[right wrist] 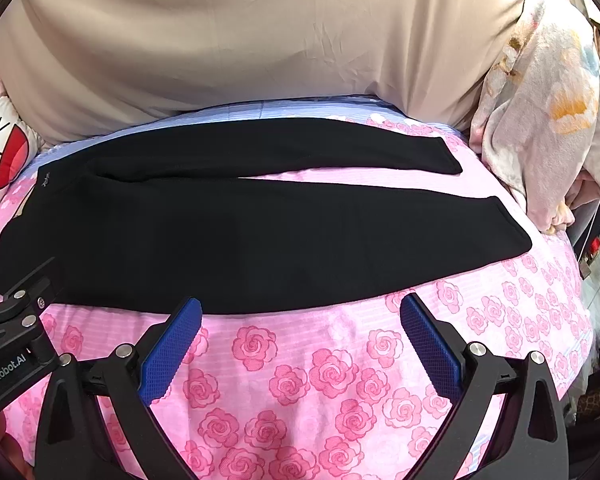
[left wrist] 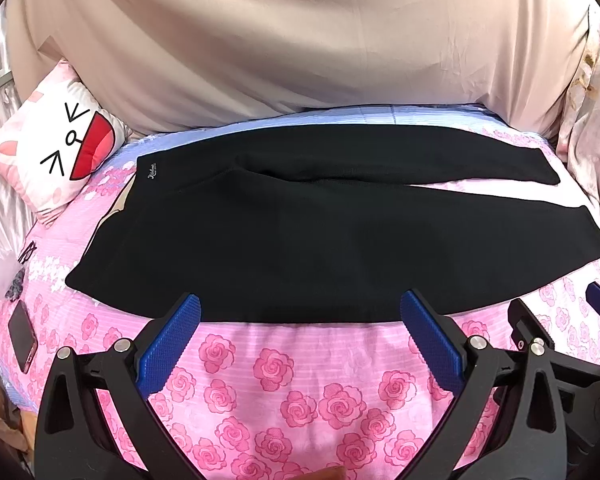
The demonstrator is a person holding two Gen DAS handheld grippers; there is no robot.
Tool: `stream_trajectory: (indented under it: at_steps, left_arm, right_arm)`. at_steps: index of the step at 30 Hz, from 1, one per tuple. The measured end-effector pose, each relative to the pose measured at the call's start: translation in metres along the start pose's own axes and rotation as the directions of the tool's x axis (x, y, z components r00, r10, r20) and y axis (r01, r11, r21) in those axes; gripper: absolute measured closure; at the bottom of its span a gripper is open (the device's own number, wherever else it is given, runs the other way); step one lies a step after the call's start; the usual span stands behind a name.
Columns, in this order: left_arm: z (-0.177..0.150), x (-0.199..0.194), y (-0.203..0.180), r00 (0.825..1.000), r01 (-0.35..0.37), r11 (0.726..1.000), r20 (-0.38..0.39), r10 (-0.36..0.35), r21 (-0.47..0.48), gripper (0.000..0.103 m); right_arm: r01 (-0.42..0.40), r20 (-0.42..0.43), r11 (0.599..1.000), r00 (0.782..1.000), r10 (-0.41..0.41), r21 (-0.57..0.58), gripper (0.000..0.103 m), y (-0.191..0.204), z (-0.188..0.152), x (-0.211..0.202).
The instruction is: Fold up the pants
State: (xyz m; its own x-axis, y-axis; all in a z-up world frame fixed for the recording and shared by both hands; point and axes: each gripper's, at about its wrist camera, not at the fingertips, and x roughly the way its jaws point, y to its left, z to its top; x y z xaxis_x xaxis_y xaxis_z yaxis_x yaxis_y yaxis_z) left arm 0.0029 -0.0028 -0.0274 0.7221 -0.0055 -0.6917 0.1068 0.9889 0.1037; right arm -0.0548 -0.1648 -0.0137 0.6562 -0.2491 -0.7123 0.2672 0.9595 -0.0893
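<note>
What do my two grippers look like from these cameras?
Both match: the left gripper and the right gripper have black triangular frames with cut-outs, silver round bolts, and blue ribbed fingers. White "GenRobot.AI" lettering shows on the left one's body.

The pants (left wrist: 300,232) are matt black knit cloth, smooth and lint-free. Beneath them the bedsheet (left wrist: 300,380) is pink cotton-like cloth with a fine ribbed weave and printed roses. At twelve o'clock a beige cover (left wrist: 300,40) looks smooth with a faint sheen. The left gripper (left wrist: 300,320) has matt black plastic arms, dimpled blue rubbery pads (left wrist: 172,344) and shiny metal pins.
</note>
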Motion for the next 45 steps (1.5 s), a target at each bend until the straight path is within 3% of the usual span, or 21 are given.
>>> stream_trajectory:
  at_steps: [45]
  left_arm:
    - [0.008,0.01,0.001,0.999,-0.009,1.0,-0.04,0.008,-0.015,0.005]
  right_arm:
    - [0.009,-0.03,1.0,1.0,-0.009,-0.02,0.005,0.016,0.0,0.012]
